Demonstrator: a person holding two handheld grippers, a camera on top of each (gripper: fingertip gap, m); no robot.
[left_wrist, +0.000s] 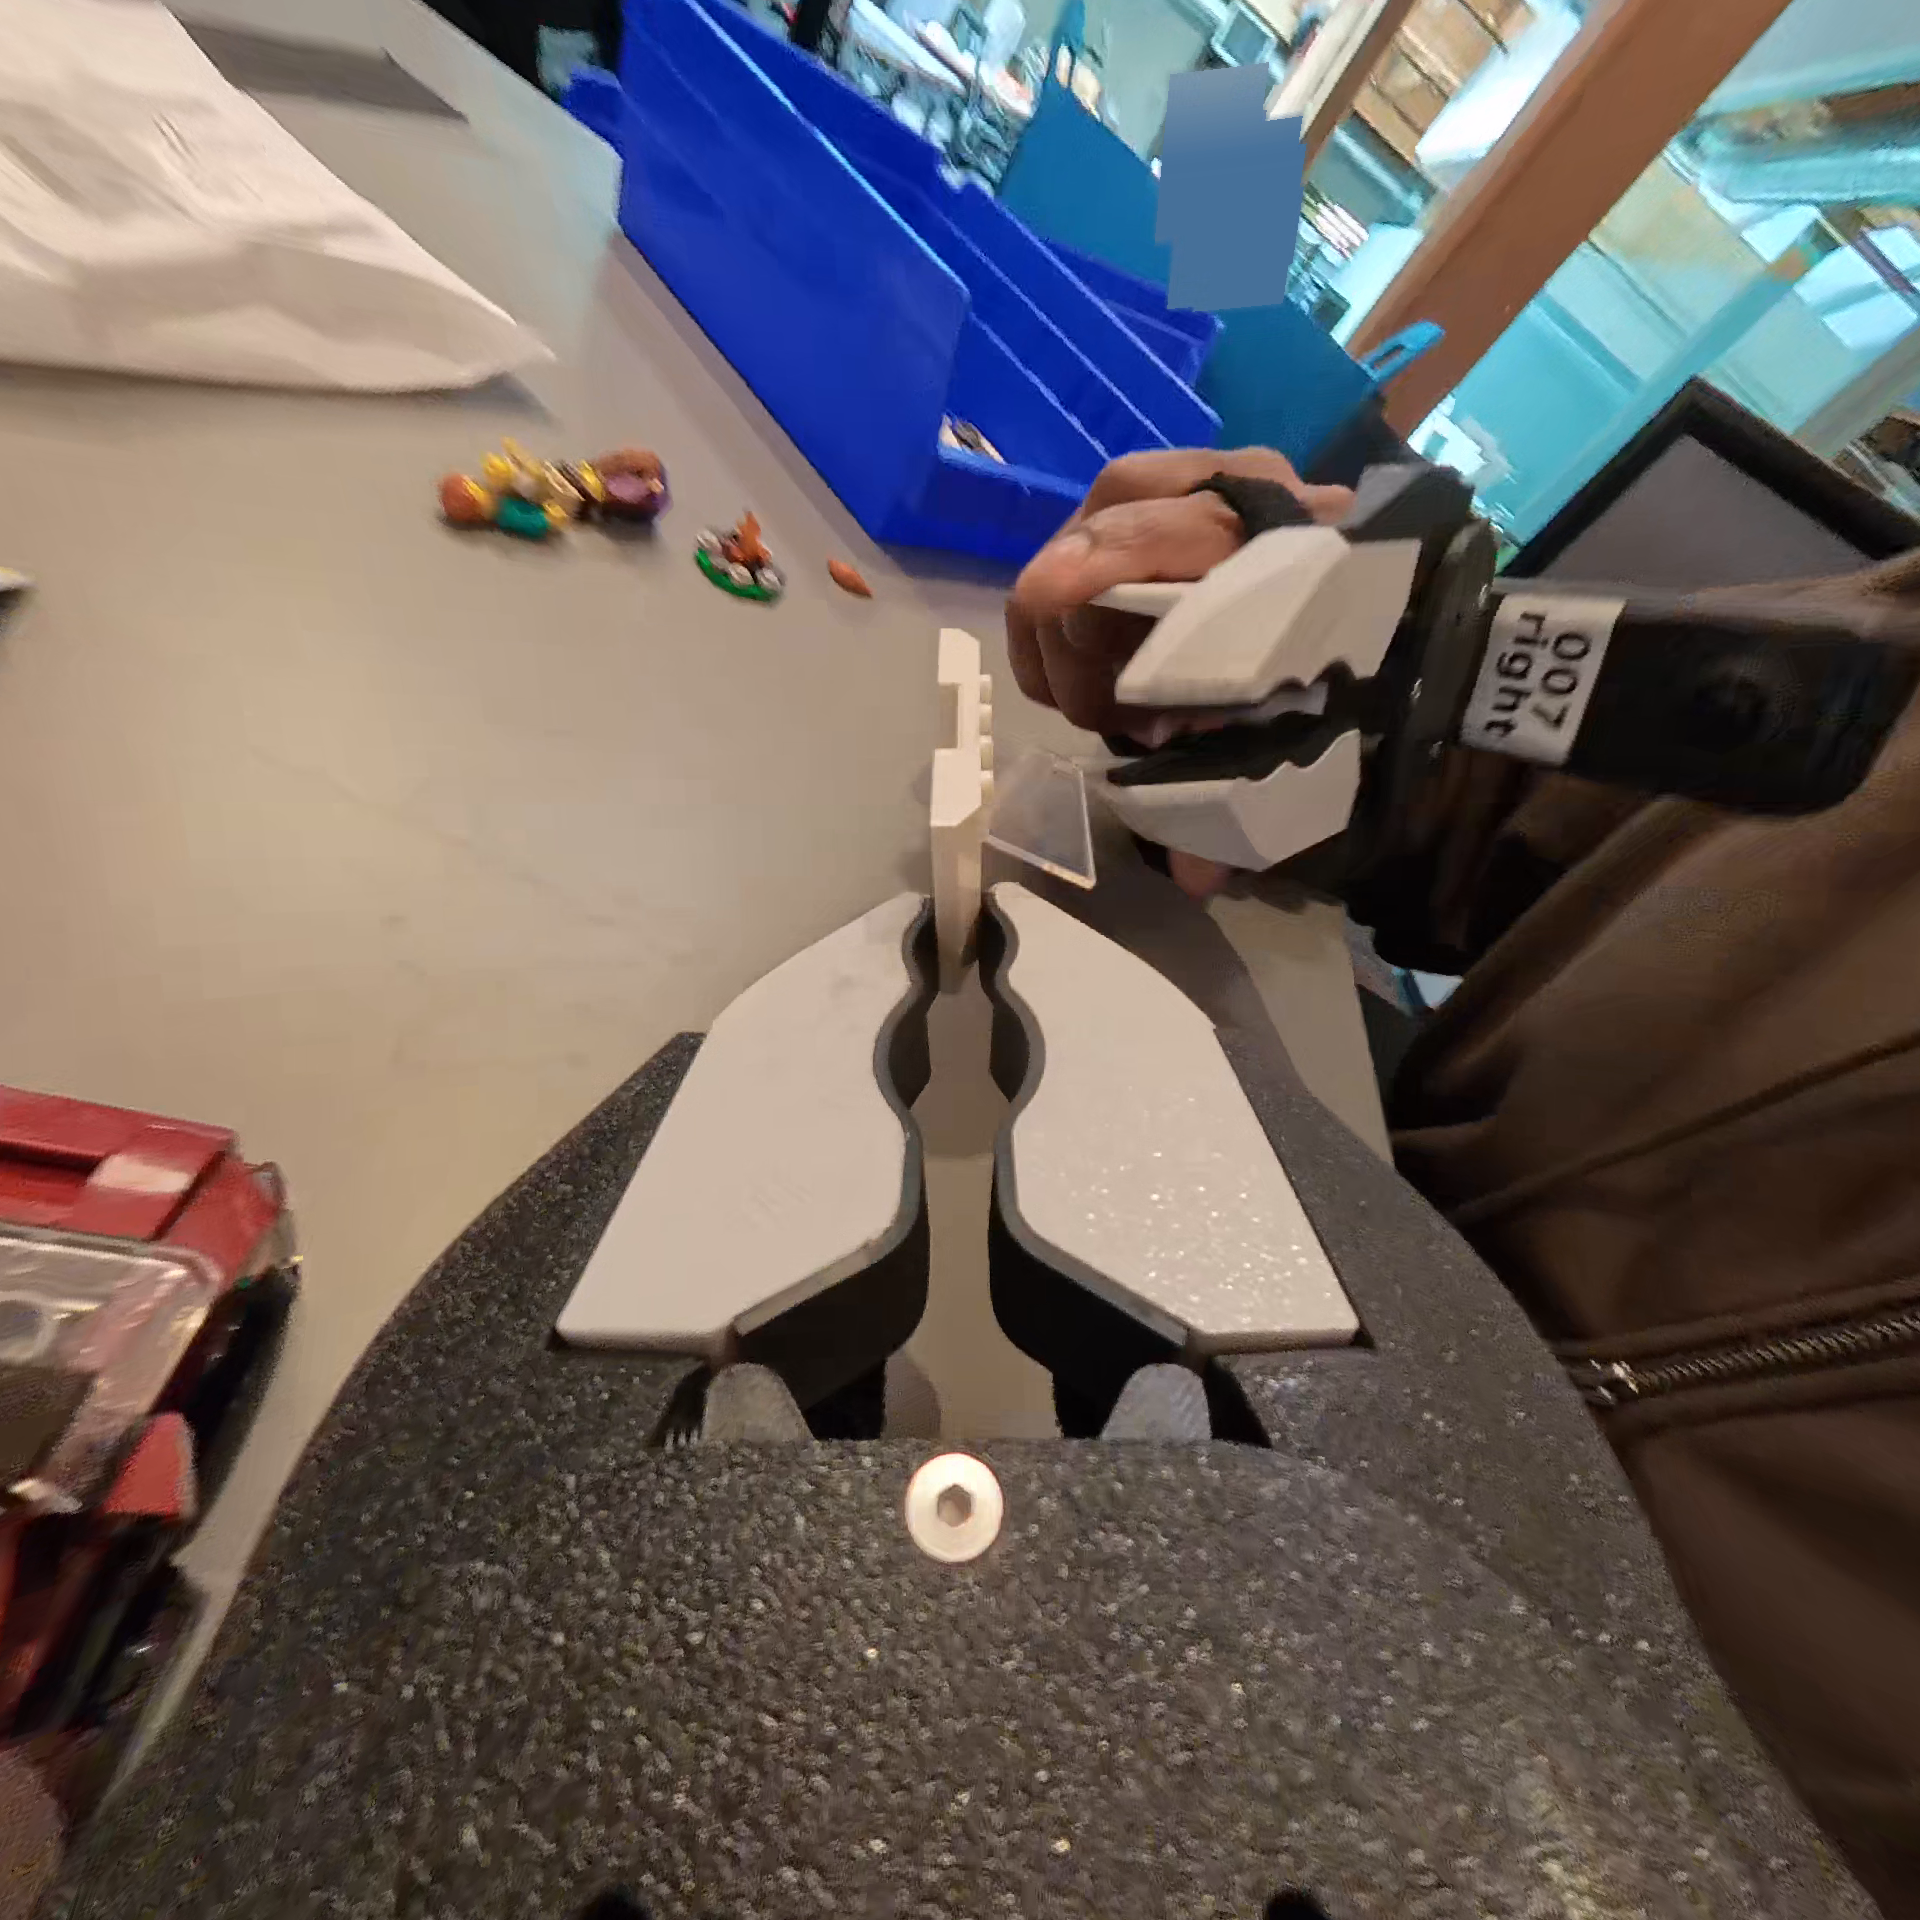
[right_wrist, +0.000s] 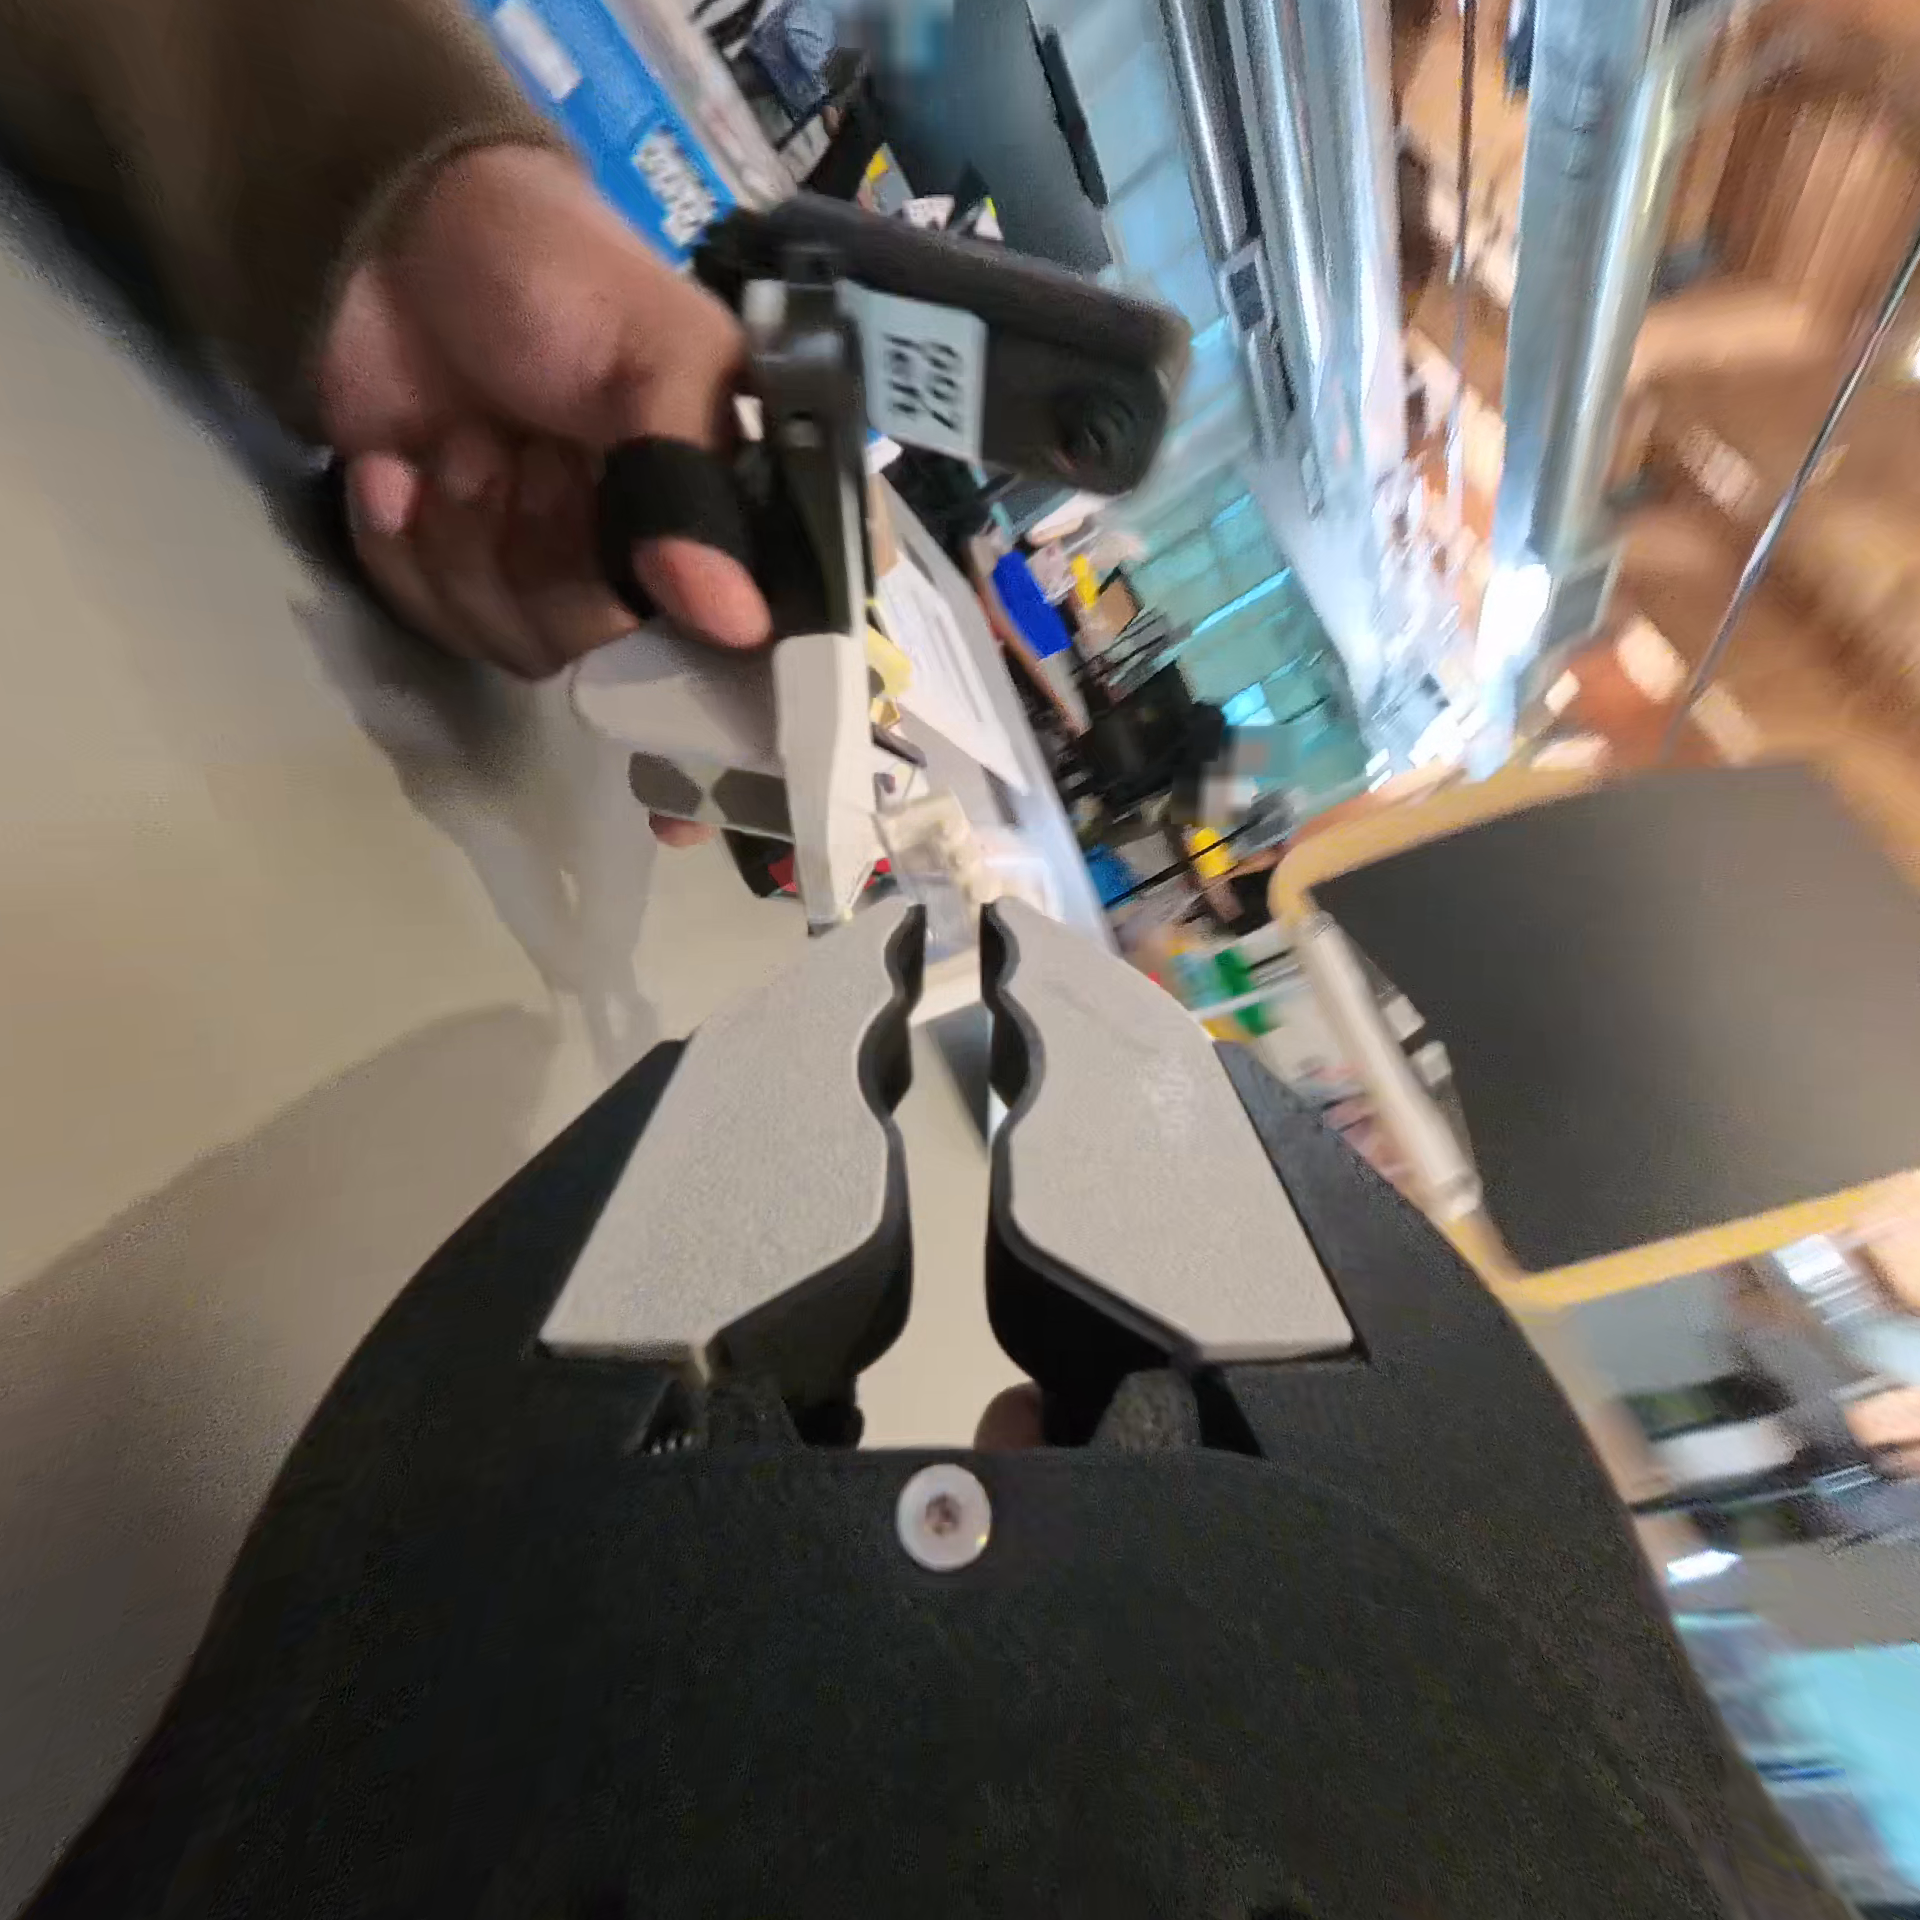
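In the left wrist view my left gripper (left_wrist: 956, 914) is shut on a cream studded plate (left_wrist: 958, 810) and holds it upright above the grey table (left_wrist: 416, 831). A clear flat piece (left_wrist: 1042, 821) leans against the plate's studded side. My right gripper (left_wrist: 1117, 774) comes in from the right with its tips at the clear piece's far corner. In the right wrist view my right gripper (right_wrist: 951, 925) has its fingers slightly apart. The clear piece (right_wrist: 935, 909) lies between the tips without being pressed. The cream plate (right_wrist: 942, 826) and the left gripper (right_wrist: 831, 914) are just ahead.
Blue bins (left_wrist: 831, 281) stand at the back of the table. Small coloured pieces (left_wrist: 561, 494) and a small figure on a green base (left_wrist: 740, 561) lie in front of them. White paper (left_wrist: 208, 260) lies at the far left and a red box (left_wrist: 114, 1299) at the near left. Tip to tip, the grippers are about 4 cm apart.
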